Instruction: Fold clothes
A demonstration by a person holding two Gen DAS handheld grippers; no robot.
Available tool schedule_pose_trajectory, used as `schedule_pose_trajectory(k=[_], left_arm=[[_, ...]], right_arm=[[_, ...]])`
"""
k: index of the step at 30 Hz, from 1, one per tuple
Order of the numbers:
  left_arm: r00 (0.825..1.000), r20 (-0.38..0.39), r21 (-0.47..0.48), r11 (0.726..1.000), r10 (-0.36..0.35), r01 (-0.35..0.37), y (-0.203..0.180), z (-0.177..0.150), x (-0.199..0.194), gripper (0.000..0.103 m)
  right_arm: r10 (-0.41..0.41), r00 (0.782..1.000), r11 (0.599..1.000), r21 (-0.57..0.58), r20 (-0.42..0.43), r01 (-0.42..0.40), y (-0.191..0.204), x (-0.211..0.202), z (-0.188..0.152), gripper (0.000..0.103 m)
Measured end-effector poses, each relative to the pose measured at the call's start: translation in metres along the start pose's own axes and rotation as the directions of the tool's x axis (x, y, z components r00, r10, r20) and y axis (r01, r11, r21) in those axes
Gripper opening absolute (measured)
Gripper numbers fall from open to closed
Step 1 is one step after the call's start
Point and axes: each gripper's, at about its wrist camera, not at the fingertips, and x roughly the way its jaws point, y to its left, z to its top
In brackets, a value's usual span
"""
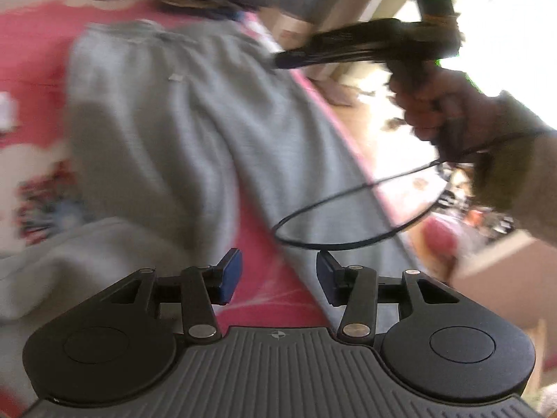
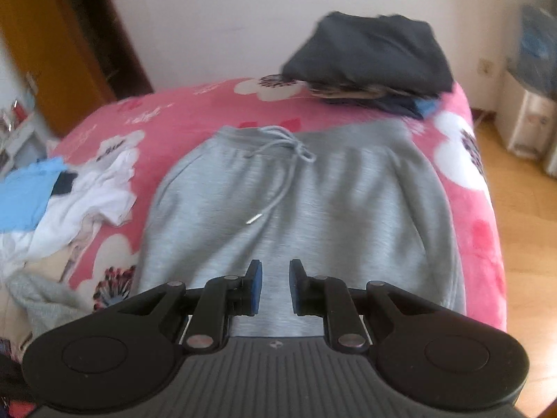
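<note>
Clearly, in the left wrist view the left gripper [image 1: 275,278], jaws apart and empty, hangs over the blurred grey sweatpants [image 1: 167,132]; its loose black cable [image 1: 348,202] might, I think, snag them. From the right wrist, the right gripper [image 2: 275,287], jaws narrowly apart, empty, faces the sweatpants lengthwise on the pink blanket [image 2: 174,111], waistband towards the folded stack [image 2: 369,55].

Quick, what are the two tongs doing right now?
Left tongs: open, holding nothing.
Right tongs: open a little, holding nothing, above the grey pants.
</note>
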Motion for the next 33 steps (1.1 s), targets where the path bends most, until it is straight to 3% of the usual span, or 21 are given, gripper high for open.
schedule_pose_trajectory(k=[4,7,9,15,18,22,25,29,33], left_arm=[[0.987,0.053,-0.026,0.988,0.152,-0.150,0.008,-0.018,-0.019,0.047],[0.964,0.069,-0.055,0.966,0.257,-0.254,0.017,-0.026,-0.035,0.047],[0.955,0.057,-0.086,0.954,0.292,-0.287,0.022,-0.029,-0.040,0.047],[0.932,0.074,-0.199,0.921,0.355,-0.335,0.041,-0.045,-0.061,0.047],[0.913,0.107,-0.215,0.906,0.393,-0.365,0.044,-0.049,-0.069,0.048],[0.894,0.169,-0.191,0.904,0.415,-0.383,0.050,-0.044,-0.069,0.051],[0.900,0.178,-0.157,0.915,0.397,-0.373,0.055,-0.037,-0.061,0.051],[0.885,0.220,-0.112,0.912,0.410,-0.395,0.063,-0.021,-0.055,0.051],[0.893,0.230,-0.032,0.920,0.388,-0.391,0.076,0.003,-0.036,0.051]], right_arm=[[-0.005,1.000,0.999,-0.040,0.025,0.006,0.015,0.005,0.013,0.018],[0.009,0.999,0.999,-0.039,0.051,-0.007,0.029,0.008,0.014,0.018],[0.036,0.998,0.999,-0.024,0.045,-0.035,0.040,0.012,0.012,0.018],[0.113,0.994,0.991,-0.070,0.012,-0.112,0.085,0.033,0.006,0.019],[0.148,0.989,0.986,-0.076,-0.005,-0.148,0.105,0.046,0.004,0.027],[0.147,0.989,0.986,-0.079,-0.028,-0.149,0.123,0.059,0.007,0.030],[0.140,0.989,0.981,-0.126,-0.039,-0.144,0.134,0.065,0.014,0.035],[0.109,0.992,0.972,-0.201,-0.065,-0.120,0.146,0.074,0.026,0.036],[0.100,0.992,0.969,-0.220,-0.073,-0.114,0.151,0.080,0.038,0.037]])
